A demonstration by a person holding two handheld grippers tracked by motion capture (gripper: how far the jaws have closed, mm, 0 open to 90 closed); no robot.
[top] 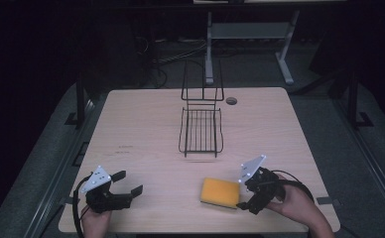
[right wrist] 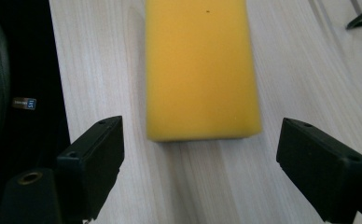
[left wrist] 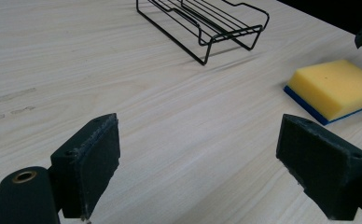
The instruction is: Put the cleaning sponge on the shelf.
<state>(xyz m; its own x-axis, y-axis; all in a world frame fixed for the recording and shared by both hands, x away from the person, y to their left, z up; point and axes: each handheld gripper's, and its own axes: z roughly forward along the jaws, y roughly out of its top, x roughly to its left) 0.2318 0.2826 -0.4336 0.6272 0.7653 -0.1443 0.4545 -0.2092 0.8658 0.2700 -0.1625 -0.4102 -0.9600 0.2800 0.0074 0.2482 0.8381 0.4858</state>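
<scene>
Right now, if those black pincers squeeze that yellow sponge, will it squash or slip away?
Probably it squashes: the sponge looks like soft foam, so the right gripper, jaws open just short of it, would likely dent it. It is likely light for its size. Lying flat on the table, it should slide rather than roll or tip.

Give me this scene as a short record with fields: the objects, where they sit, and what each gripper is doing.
surface: wooden table
sponge: yellow with a blue underside, flat on the table near its front edge
wire rack: black, empty, mid-table beyond the sponge
right gripper: open, jaws lined up just short of the sponge
left gripper: open, holding nothing, at the front left
</scene>
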